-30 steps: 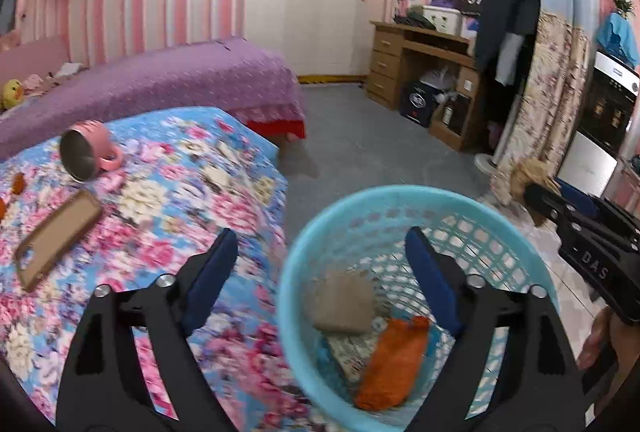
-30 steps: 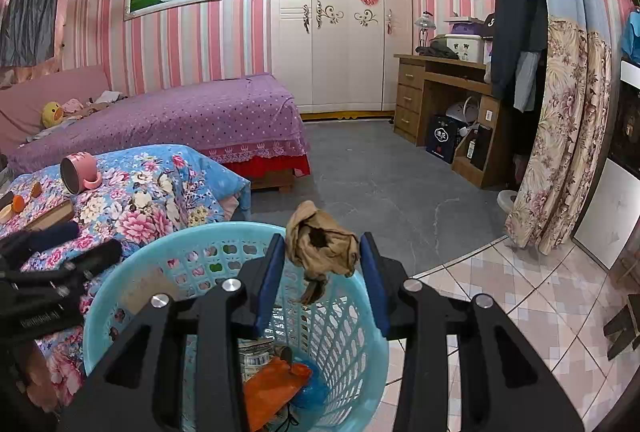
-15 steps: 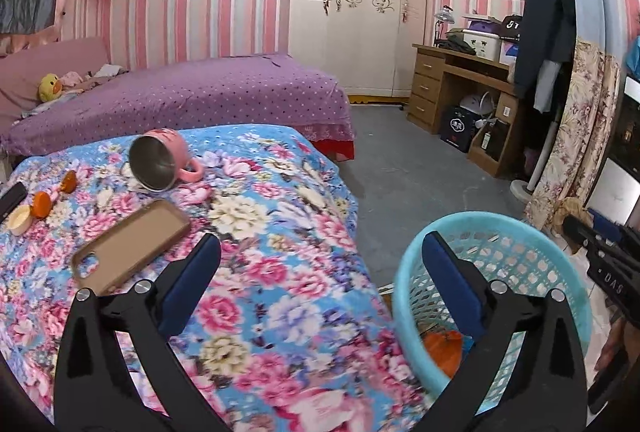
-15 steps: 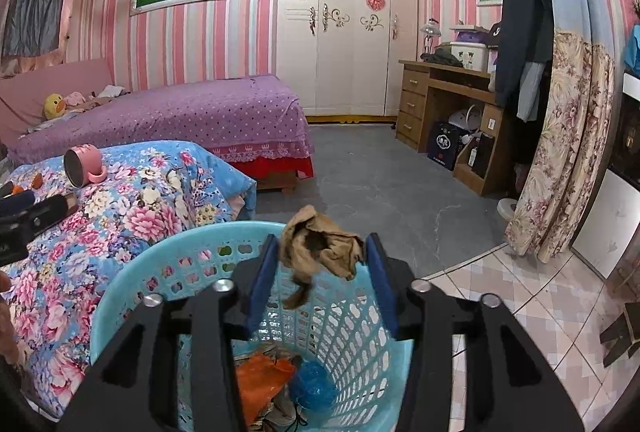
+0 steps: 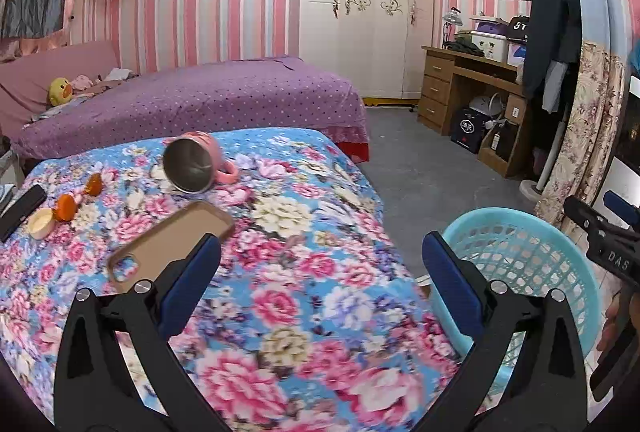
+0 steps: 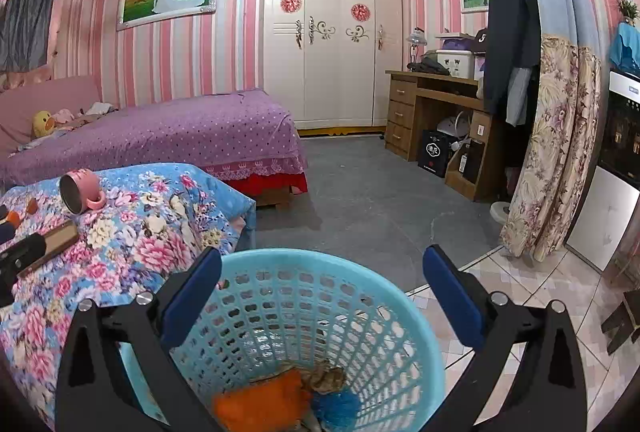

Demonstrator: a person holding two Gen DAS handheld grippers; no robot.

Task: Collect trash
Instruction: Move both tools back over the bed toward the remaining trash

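A light blue plastic basket (image 6: 360, 272) stands on the floor beside the flowered table. Inside lie a brown crumpled wad (image 6: 326, 378), an orange piece (image 6: 260, 404) and a blue piece (image 6: 336, 406). My right gripper (image 6: 322, 296) is open and empty above the basket's mouth. My left gripper (image 5: 320, 280) is open and empty above the flowered cloth (image 5: 280, 272), with the basket (image 5: 560, 272) to its right. Orange peel bits (image 5: 66, 206) and a small cream lid (image 5: 40, 226) lie at the table's left.
A pink mug (image 5: 196, 166) lies on its side on the table, next to a brown phone case (image 5: 172, 244) and a black object (image 5: 20, 208). A purple bed (image 5: 192, 100), a white wardrobe (image 5: 360, 20) and a wooden desk (image 5: 472, 92) stand behind.
My right gripper opened and the brown wad dropped into the basket. My left gripper swung left from over the basket to over the table.
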